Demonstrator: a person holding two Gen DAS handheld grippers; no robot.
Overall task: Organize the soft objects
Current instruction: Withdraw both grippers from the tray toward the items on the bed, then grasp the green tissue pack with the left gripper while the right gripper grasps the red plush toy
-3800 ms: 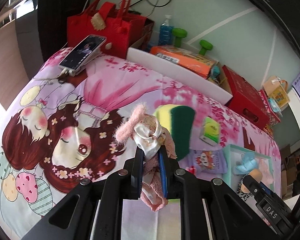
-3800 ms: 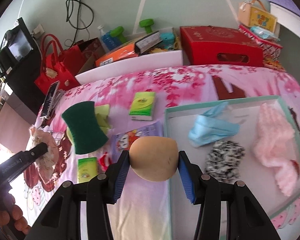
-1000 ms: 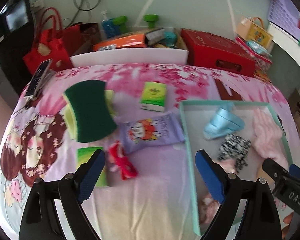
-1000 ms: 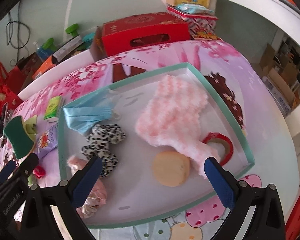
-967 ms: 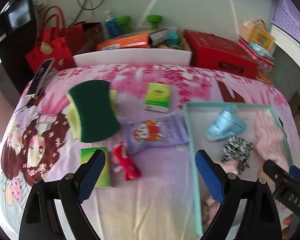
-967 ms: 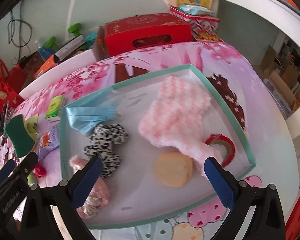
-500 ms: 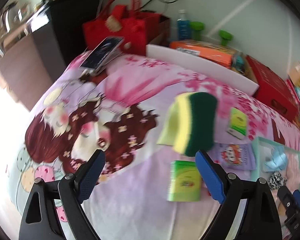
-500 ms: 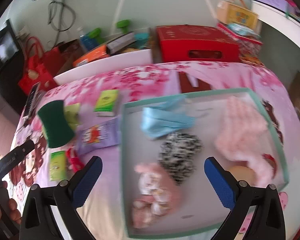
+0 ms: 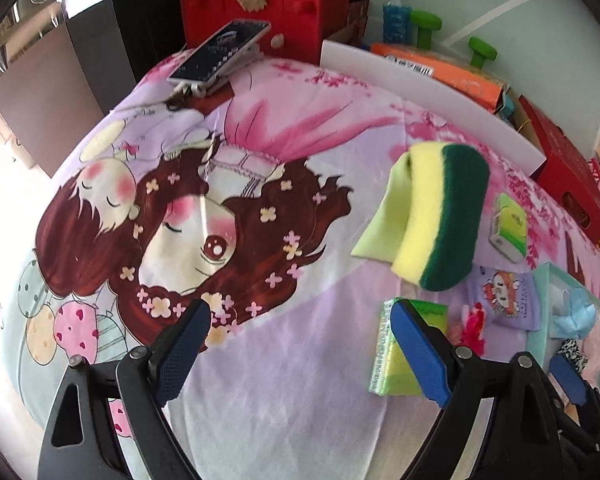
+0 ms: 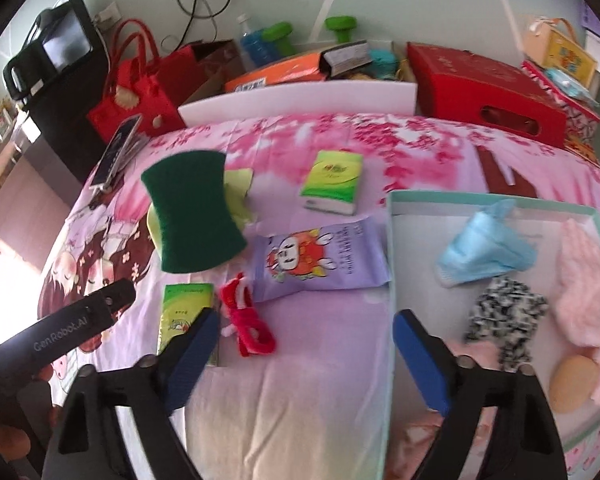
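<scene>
My left gripper (image 9: 300, 354) is open and empty above the cartoon bedspread, left of the green-and-yellow sponge (image 9: 440, 216). My right gripper (image 10: 306, 358) is open and empty, straddling the left wall of the teal tray (image 10: 392, 264). A red bow (image 10: 246, 316) lies just ahead of its left finger. The sponge (image 10: 192, 224) also shows in the right wrist view. The tray holds a blue face mask (image 10: 484, 246), a black-and-white scrunchie (image 10: 504, 316), a pink fluffy cloth (image 10: 584, 288), a tan puff (image 10: 574, 384) and a pink item partly hidden by my right finger.
Green tissue packs (image 10: 332, 188) (image 10: 182, 316) and a purple wipes pack (image 10: 320, 264) lie on the bed. A phone (image 9: 220, 50) lies at the far left corner. Red bags (image 10: 140, 80), boxes (image 10: 484, 88) and bottles stand behind the bed.
My left gripper has let go of the pink scrunchie into the tray and swung left over the bedspread. My right gripper has released the tan puff in the tray and moved left to its edge.
</scene>
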